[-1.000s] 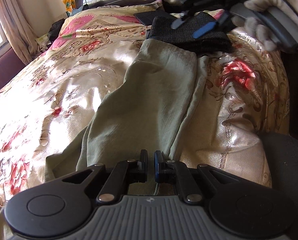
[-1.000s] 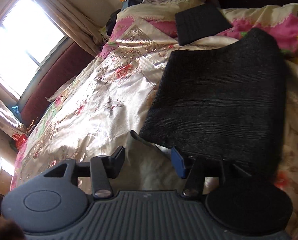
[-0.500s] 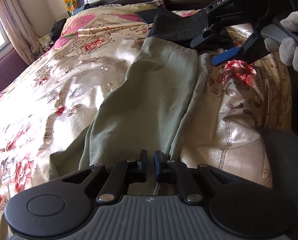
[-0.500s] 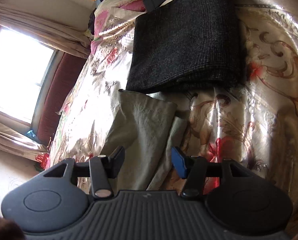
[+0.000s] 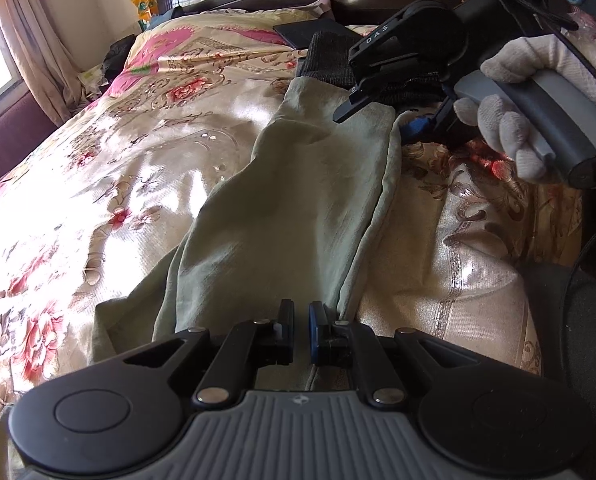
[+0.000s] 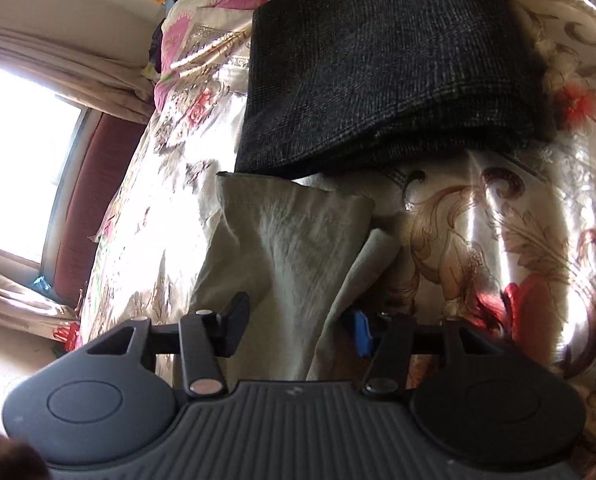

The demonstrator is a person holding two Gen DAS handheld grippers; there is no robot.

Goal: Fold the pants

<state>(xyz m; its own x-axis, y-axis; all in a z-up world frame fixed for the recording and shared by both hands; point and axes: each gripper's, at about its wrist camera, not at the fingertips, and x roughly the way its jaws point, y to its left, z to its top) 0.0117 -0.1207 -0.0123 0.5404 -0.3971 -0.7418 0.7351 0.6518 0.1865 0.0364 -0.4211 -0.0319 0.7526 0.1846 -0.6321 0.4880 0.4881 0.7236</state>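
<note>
- One bed, floral cover; no containers.
- One green pants along its right edge.
- One dark folded cloth touches their far end.
- Left gripper clamped on near pants end.
- Right gripper apart, straddling far pants end.

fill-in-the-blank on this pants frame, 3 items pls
1. The pants lying on the bedspread are pale ____ in colour.
2. The folded garment beyond the pants' hem is ____ in colour.
3. The person's hand holding the right tool wears a white ____.

Missing words: green; black; glove
</note>
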